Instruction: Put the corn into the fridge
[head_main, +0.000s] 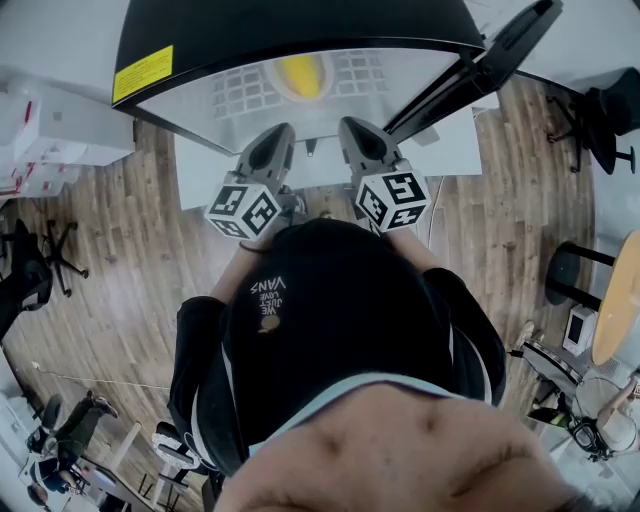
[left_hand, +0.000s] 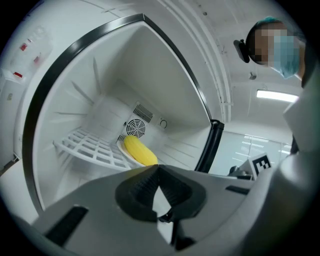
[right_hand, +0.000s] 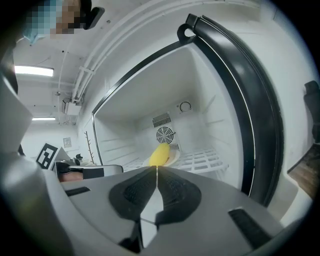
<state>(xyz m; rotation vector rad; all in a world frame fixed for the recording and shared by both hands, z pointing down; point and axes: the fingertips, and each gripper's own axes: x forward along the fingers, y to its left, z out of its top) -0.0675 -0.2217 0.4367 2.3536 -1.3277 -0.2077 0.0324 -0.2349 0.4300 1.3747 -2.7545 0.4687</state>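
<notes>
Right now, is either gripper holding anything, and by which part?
Nothing is held. The left gripper and the right gripper are shut and empty; the corn lies inside the fridge.

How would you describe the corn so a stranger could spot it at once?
Look into the open fridge, to the white wire shelf inside. Near its back, just in front of the round fan grille, a white plate holds the corn: the only yellow thing in the all-white compartment.
</notes>
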